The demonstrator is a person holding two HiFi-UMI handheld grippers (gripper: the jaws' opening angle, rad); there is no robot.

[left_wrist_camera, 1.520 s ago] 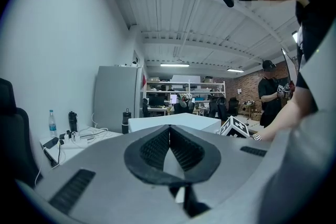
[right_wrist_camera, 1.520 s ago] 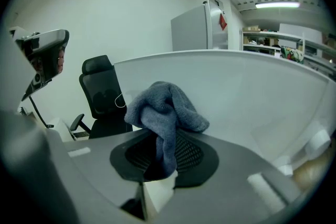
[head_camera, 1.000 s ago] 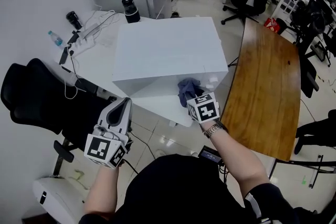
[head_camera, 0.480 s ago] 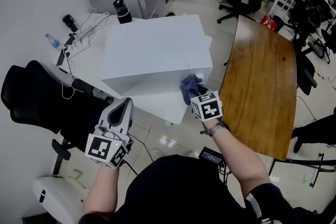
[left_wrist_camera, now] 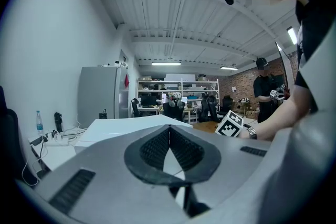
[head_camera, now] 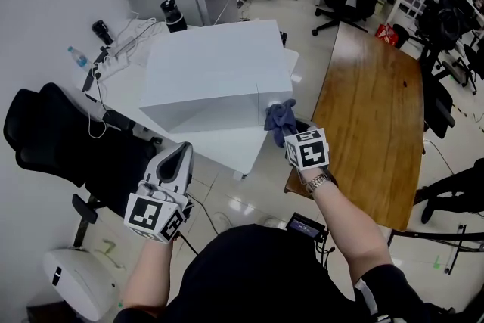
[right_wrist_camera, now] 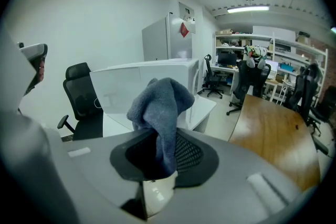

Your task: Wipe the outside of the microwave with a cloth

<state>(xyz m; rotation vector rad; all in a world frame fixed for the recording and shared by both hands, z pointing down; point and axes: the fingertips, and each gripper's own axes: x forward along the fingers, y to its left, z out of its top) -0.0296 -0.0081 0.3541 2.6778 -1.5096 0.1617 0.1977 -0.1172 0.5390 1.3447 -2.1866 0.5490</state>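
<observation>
The white microwave (head_camera: 215, 68) stands on a white table (head_camera: 227, 147), seen from above in the head view. My right gripper (head_camera: 287, 129) is shut on a blue-grey cloth (head_camera: 280, 116), which is at the microwave's near right corner; contact is not clear. In the right gripper view the cloth (right_wrist_camera: 163, 105) rises bunched out of my right gripper (right_wrist_camera: 160, 139), with the microwave (right_wrist_camera: 142, 86) just behind it. My left gripper (head_camera: 178, 152) is shut and empty, low at the left, short of the table's edge. The left gripper view shows my left gripper (left_wrist_camera: 169, 129) with its jaws together and the microwave (left_wrist_camera: 126, 126) beyond.
A black office chair (head_camera: 53, 140) stands left of the table. A long wooden table (head_camera: 374, 117) lies to the right. A dark bottle (head_camera: 172, 13), a small water bottle (head_camera: 77, 57) and a power strip with cables (head_camera: 113, 57) sit behind the microwave. Another person (left_wrist_camera: 265, 92) stands farther off.
My right gripper has carried the cloth rightward along the microwave's front face to its right corner. The left gripper stays shut and low at the left.
</observation>
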